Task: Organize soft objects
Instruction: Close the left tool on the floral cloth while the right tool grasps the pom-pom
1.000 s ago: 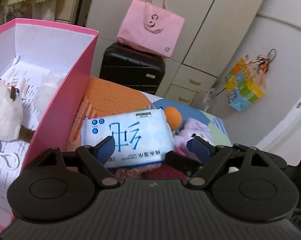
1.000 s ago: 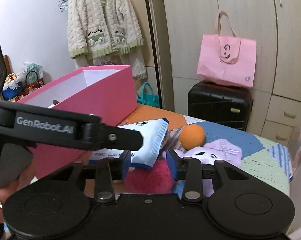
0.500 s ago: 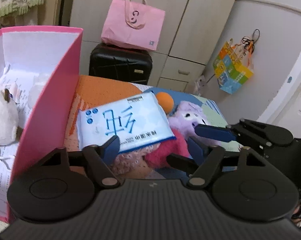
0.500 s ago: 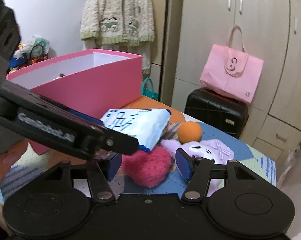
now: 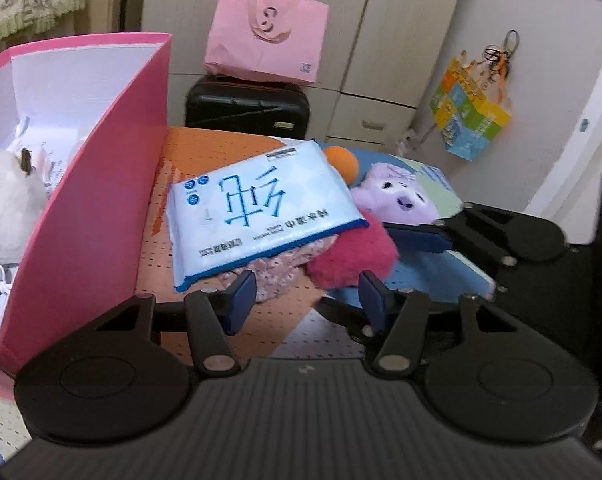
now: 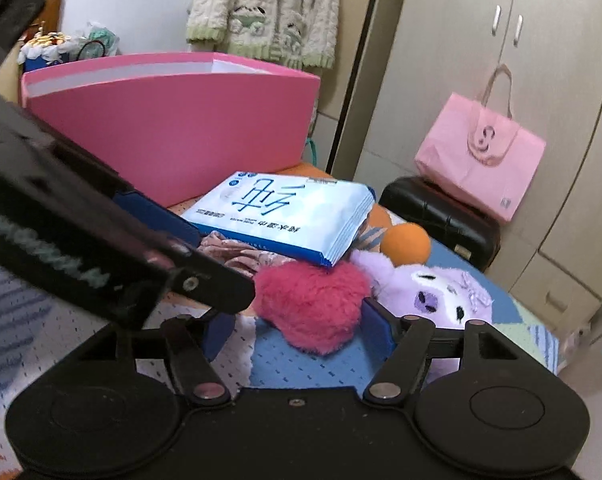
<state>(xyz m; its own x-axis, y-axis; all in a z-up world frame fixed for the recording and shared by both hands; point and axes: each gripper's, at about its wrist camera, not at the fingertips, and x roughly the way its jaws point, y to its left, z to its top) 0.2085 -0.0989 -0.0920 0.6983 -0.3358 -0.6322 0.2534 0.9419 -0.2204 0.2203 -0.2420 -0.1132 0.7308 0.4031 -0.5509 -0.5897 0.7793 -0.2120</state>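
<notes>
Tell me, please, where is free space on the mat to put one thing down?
Bare orange mat lies between the pink box and the wipes pack. More bare mat lies just before the left gripper. Crowded: the pack, pink pompom, purple plush and orange ball touch.

The left tool (image 5: 307,298) hangs with its blue-padded jaws apart, holding nothing, just short of a heap of soft things on the patterned tabletop (image 5: 269,320). A flat blue-and-white wet-wipe pack (image 5: 261,212) lies tilted atop a floral pink cloth (image 5: 277,268) and a fuzzy magenta plush (image 5: 353,252). Behind sit an orange ball (image 5: 343,160) and a lilac plush toy (image 5: 397,196). The right tool (image 5: 417,236) reaches in beside the magenta plush. To the left stands a tall pink cardboard box (image 5: 93,216) holding a white fluffy toy (image 5: 5,204).
</notes>
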